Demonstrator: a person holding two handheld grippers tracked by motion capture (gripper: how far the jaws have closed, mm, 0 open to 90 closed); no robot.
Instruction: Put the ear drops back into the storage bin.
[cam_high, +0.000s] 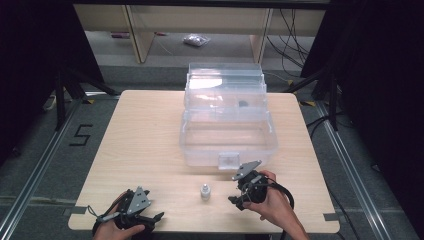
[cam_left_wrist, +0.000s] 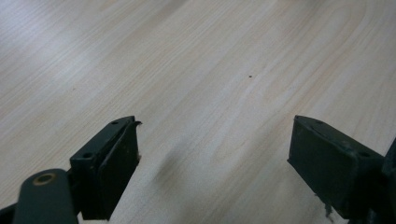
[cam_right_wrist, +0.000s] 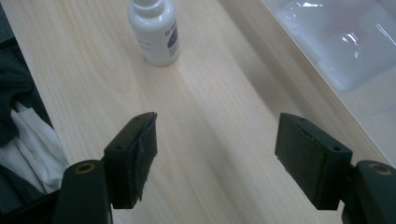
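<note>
A light wooden table (cam_high: 150, 150) carries a clear plastic hinged storage box (cam_high: 227, 135) toward twelve o'clock, its lid standing open behind it. A small white plastic bottle (cam_high: 205, 191) stands upright at six o'clock, before the box. The left gripper (cam_high: 150, 218) sits at seven o'clock, the right gripper (cam_high: 237, 201) just beside the bottle at five.
</note>
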